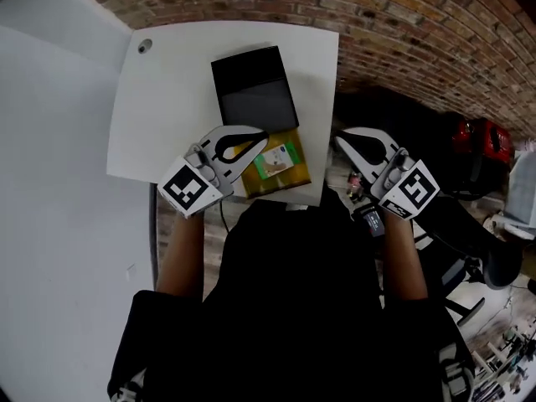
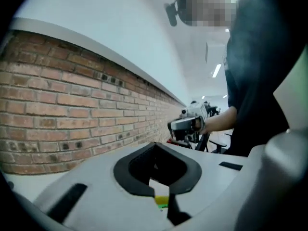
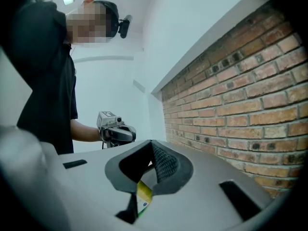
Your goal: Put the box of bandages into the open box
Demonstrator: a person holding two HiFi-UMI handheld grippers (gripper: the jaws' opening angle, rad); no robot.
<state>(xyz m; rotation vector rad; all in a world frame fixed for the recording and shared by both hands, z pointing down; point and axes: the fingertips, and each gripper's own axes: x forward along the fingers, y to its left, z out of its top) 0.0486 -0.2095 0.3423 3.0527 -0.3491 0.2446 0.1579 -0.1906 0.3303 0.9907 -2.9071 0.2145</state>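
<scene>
The box of bandages (image 1: 276, 172) is yellow with a green and white label and lies at the near edge of the white table (image 1: 167, 107). Just behind it the black open box (image 1: 254, 86) shows a dark inside. My left gripper (image 1: 262, 133) is shut, its tips over the bandage box's far left corner, and I see nothing clamped between them. In the left gripper view the left gripper (image 2: 161, 197) shows a yellow and green sliver past its closed tips. My right gripper (image 1: 342, 138) is shut and hangs off the table's right side, pointing at the yellow box.
A brick wall (image 1: 402, 23) runs behind and to the right of the table. A round cable hole (image 1: 145, 46) sits in the table's far left corner. A red object (image 1: 481, 141) and chair legs (image 1: 469, 300) are on the floor at right.
</scene>
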